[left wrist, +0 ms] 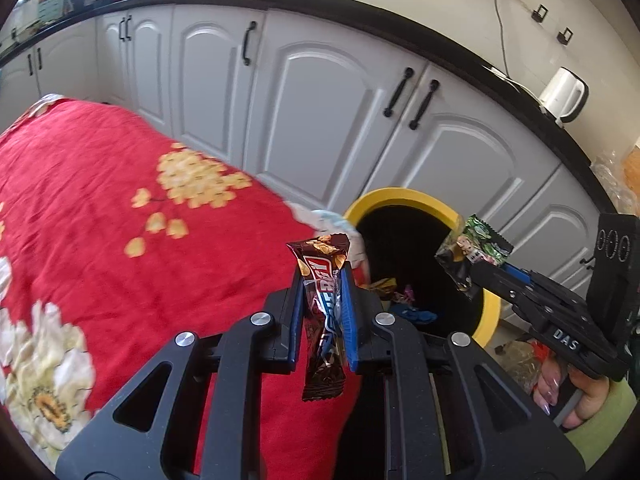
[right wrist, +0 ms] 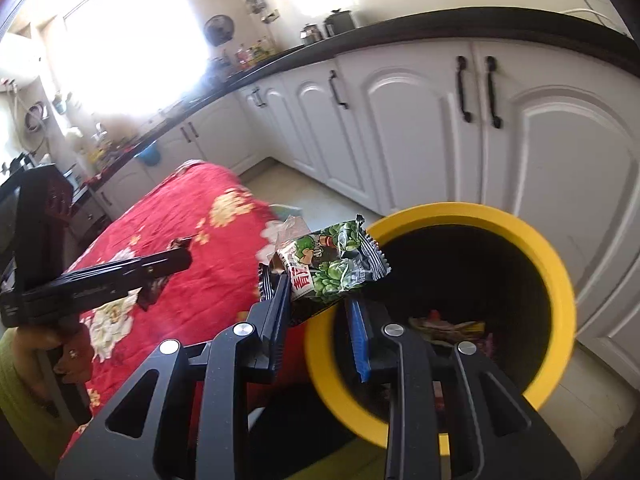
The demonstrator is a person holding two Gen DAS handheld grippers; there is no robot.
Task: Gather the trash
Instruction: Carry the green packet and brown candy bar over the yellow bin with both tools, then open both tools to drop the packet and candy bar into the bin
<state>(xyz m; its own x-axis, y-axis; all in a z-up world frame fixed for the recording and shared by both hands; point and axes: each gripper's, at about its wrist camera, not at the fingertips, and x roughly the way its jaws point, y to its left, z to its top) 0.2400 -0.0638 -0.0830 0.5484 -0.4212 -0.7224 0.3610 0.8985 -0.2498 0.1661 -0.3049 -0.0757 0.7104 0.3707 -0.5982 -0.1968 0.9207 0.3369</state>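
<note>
While both grippers carry trash toward the yellow bin [right wrist: 558, 280], the left gripper [left wrist: 325, 300] is clamped on a brown candy wrapper [left wrist: 323, 320] and the right gripper [right wrist: 320, 300] pinches a green snack packet [right wrist: 336, 264], seemingly near the rim. Next: centre over the opening, then release.

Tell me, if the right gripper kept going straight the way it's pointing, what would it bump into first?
Probably the yellow bin: the right gripper, holding a green snack packet, aims at its open mouth, though depth is unclear.
</note>
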